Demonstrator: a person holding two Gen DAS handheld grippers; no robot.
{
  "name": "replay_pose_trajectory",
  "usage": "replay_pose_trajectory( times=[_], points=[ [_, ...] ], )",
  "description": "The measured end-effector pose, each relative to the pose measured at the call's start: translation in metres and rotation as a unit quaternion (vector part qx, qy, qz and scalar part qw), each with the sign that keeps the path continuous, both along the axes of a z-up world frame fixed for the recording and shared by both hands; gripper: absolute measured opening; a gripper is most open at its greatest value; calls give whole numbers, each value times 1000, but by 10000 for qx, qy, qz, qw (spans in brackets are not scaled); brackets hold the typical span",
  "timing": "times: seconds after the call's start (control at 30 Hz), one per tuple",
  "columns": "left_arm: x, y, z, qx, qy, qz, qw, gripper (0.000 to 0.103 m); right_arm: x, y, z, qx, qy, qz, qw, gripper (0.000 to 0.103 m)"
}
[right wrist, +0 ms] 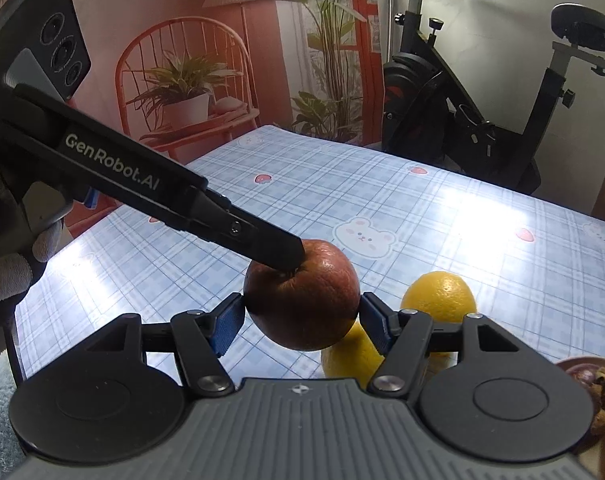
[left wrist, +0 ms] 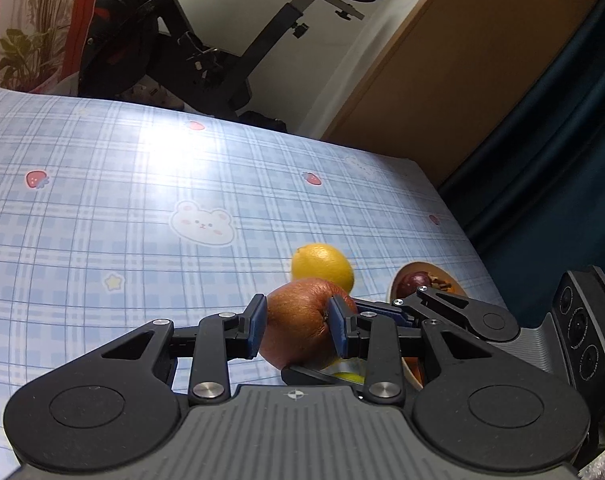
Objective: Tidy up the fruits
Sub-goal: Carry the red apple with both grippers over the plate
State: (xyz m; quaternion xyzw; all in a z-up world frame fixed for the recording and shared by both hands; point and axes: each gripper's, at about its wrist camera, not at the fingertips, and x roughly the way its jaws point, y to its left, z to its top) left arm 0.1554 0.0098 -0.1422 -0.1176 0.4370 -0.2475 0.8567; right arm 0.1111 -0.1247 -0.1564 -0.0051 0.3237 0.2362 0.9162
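Observation:
A reddish-brown apple [left wrist: 298,320] [right wrist: 302,304] hangs above the blue checked tablecloth, gripped by both grippers. My left gripper [left wrist: 297,312] is shut on it, its blue pads pressing both sides. In the right wrist view the left gripper [right wrist: 292,258] reaches in from the left and bites the apple's top by the stem hollow. My right gripper [right wrist: 302,308] is shut on the apple's wide middle. Two yellow lemons [right wrist: 438,296] [right wrist: 350,356] lie on the cloth behind and under the apple; the left wrist view shows one lemon [left wrist: 322,266] clearly.
A tan bowl [left wrist: 398,280] [right wrist: 574,362] at the table's right edge holds a purple fruit [left wrist: 412,282] and other pieces. A gloved hand [right wrist: 10,276] holds the left gripper. An exercise bike [right wrist: 482,120] stands beyond the far table edge.

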Motion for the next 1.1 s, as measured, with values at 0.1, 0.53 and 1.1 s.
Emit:
replay_pose_trajectory(
  times=[0.1,0.53,1.1],
  points=[
    [-6,-18,7,8,-66,-151,9999,36,-16,-15,7,32,-117,-188,9997,65],
    [-25,-121,1,-45,-71,-855,9963,36,-81,-93,17,-5,-218,-968,9951,65],
    [-6,-211,-37,280,390,-1282,9906,35,-95,-165,-12,213,23,-1682,9855,65]
  ],
)
